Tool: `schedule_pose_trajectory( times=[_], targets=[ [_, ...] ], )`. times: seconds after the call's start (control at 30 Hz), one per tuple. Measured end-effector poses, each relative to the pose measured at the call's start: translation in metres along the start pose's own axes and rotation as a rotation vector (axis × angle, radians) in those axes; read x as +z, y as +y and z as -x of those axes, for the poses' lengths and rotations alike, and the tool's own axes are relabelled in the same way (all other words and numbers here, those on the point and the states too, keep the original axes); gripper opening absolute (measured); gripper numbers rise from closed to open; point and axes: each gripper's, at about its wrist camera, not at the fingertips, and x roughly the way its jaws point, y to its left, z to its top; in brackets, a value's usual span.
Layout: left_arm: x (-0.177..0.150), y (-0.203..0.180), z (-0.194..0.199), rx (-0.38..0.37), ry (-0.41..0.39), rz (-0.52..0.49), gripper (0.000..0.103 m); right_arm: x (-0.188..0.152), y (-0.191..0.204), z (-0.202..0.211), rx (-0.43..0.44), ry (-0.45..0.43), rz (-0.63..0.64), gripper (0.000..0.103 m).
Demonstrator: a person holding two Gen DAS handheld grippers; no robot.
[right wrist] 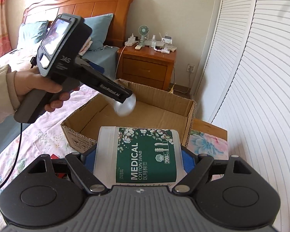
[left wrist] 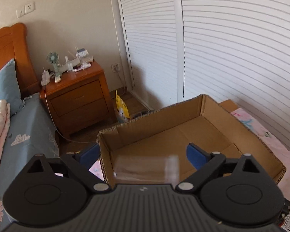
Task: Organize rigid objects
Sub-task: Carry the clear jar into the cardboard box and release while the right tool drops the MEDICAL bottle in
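above the cardboard box point(left wrist: 212, 135): left gripper point(left wrist: 145, 152), pads spread wide, not pressing on the clear plastic cup point(left wrist: 147, 167).
clear cup: blurred between the pads, over the near wall of the box; falling or hanging, cannot tell.
near the box edge: right gripper point(right wrist: 140, 160), clenched on the cotton swab jar point(right wrist: 139, 154), lying sideways.
box: on the bed point(right wrist: 48, 135), bare inside.
risk for cup: striking the rim, bouncing out onto the bed.
risk for jar: rolling inside after release, because round and sideways.
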Motion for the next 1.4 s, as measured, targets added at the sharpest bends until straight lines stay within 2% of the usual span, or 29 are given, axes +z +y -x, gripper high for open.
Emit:
schedule_pose_trajectory(
  times=[0.1, 0.33, 0.47, 0.57, 0.67, 0.8, 1.07, 1.2, 1.4],
  targets=[
    [-0.007, 0.003, 0.011, -0.035, 0.008, 0.022, 0.096, 0.001, 0.0, -0.003, 0.003, 0.002, 0.003, 0.086],
    [-0.028, 0.006, 0.058, -0.055, 0.036, 0.016, 0.1, 0.011, -0.002, -0.018, 0.011, 0.015, -0.003, 0.086],
    [-0.045, 0.0, 0.084, -0.024, 0.061, -0.006, 0.101, 0.02, -0.006, -0.034, 0.009, 0.03, -0.028, 0.086],
    [-0.062, -0.002, 0.104, -0.02, 0.044, -0.013, 0.101, 0.03, -0.013, -0.049, 0.002, 0.049, -0.053, 0.086],
    [-0.08, 0.0, 0.12, 0.011, 0.012, 0.024, 0.101, 0.041, -0.021, -0.068, -0.035, 0.065, -0.054, 0.086],
    [-0.098, 0.004, 0.132, 0.062, 0.021, 0.053, 0.101, 0.06, -0.03, -0.094, -0.082, 0.083, -0.055, 0.086],
    [-0.124, 0.015, 0.155, 0.078, -0.002, 0.141, 0.101, 0.097, -0.046, -0.137, -0.129, 0.08, -0.118, 0.087],
    [-0.131, 0.016, 0.158, 0.103, -0.011, 0.134, 0.101, 0.1, -0.045, -0.144, -0.109, 0.091, -0.125, 0.102],
    [-0.138, 0.014, 0.157, 0.074, -0.002, 0.129, 0.101, 0.084, -0.032, -0.129, -0.106, 0.095, -0.087, 0.103]
  ],
)
